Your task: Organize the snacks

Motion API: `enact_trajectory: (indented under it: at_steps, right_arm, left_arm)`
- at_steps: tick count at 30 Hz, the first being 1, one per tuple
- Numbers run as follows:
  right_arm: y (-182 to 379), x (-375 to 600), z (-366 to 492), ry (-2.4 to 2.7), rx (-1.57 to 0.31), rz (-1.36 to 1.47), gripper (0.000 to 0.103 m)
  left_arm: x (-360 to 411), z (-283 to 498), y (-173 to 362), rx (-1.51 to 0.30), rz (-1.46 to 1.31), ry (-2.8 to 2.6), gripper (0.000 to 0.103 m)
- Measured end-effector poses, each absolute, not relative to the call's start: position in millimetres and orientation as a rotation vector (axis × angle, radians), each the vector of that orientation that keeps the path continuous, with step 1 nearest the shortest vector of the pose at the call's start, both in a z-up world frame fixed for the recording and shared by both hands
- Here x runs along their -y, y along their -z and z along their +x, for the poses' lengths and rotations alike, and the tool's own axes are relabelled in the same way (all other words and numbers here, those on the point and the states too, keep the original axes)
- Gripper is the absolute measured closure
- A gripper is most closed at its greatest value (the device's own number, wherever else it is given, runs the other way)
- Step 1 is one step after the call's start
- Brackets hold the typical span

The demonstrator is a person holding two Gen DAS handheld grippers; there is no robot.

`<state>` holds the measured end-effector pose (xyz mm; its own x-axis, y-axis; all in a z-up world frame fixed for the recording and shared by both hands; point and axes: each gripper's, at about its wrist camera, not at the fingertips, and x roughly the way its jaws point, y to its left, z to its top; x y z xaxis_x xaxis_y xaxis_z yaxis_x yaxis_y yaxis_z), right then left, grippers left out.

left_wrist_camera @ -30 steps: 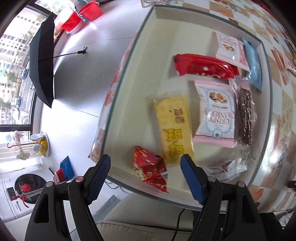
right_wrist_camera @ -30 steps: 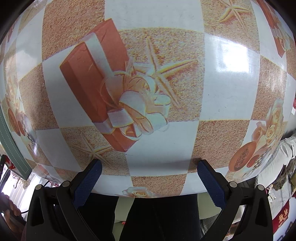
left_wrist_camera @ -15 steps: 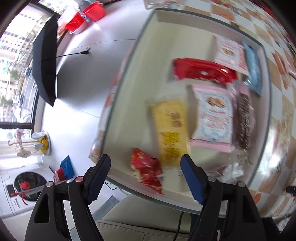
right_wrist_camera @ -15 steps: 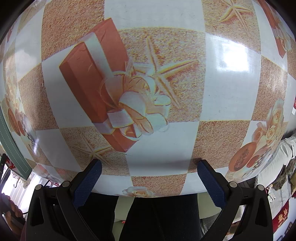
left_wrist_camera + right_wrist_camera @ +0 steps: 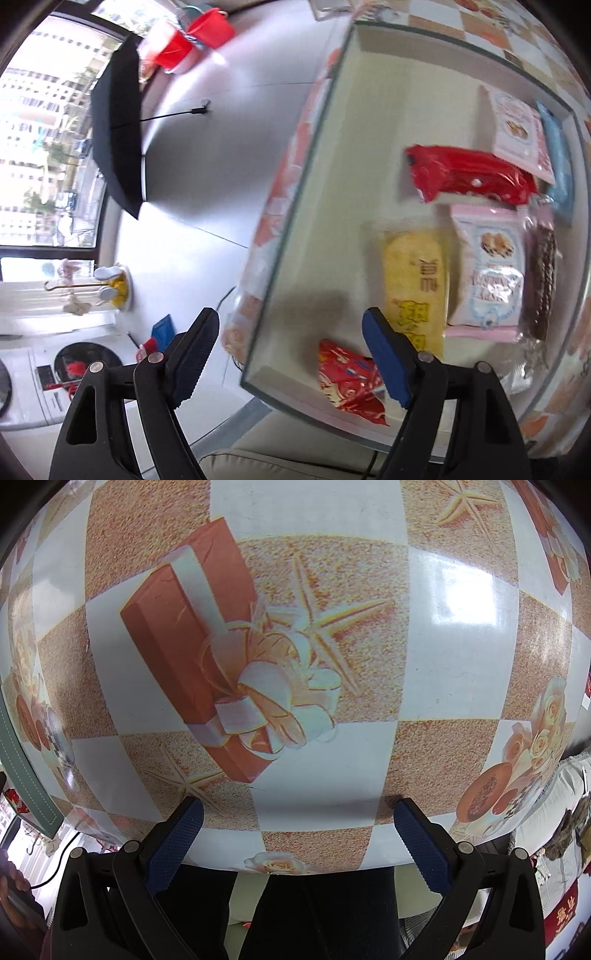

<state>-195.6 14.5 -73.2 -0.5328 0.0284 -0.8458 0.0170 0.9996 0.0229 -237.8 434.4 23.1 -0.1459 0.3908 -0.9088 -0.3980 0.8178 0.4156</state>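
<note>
In the left wrist view a cream tray (image 5: 332, 192) with a green rim holds several snacks: a small red packet (image 5: 351, 376) at the near edge, a yellow packet (image 5: 415, 280), a pink biscuit pack (image 5: 487, 269), a dark bar in clear wrap (image 5: 541, 284), a long red packet (image 5: 469, 177), another pink pack (image 5: 517, 129) and a blue pack (image 5: 557, 158). My left gripper (image 5: 291, 358) is open and empty above the tray's near left corner; the small red packet lies by its right finger. My right gripper (image 5: 295, 834) is open and empty over the patterned tablecloth (image 5: 443, 664).
The floor left of the table holds an open black umbrella (image 5: 114, 136), red buckets (image 5: 192, 37) and a washing machine (image 5: 55, 376). A sofa cushion (image 5: 288, 465) lies below the tray's near edge. The green tray edge (image 5: 22, 771) shows at the left of the right wrist view.
My left gripper has shifted left, so the tray and snacks sit further right in view and the small red packet is now by the right finger. The right gripper has not moved.
</note>
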Motion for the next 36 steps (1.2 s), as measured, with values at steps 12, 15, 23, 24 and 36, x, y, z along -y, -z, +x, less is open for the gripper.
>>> enact_trajectory:
  at_steps: [12, 15, 23, 24, 36]
  right_arm:
    - [72, -14, -197, -0.021, -2.115, 0.024, 0.0]
    - [71, -14, -197, -0.024, -2.109, 0.021, 0.0]
    - [70, -14, -197, -0.027, -2.11, 0.018, 0.0]
    - [70, -15, -197, -0.027, -2.112, 0.018, 0.0]
    - [72, -14, -195, -0.03, -2.121, 0.019, 0.0]
  left_arm:
    - [-413, -204, -17, -1.569, 0.007, -0.559, 0.02]
    - [-409, -209, -6, -1.605, 0.03, -0.559, 0.02]
    - [-411, -228, -14, -1.592, -0.024, -0.552, 0.02]
    - [-412, -229, -16, -1.588, -0.034, -0.552, 0.02]
    - [-358, -212, -48, -1.517, 0.002, -0.424, 0.02]
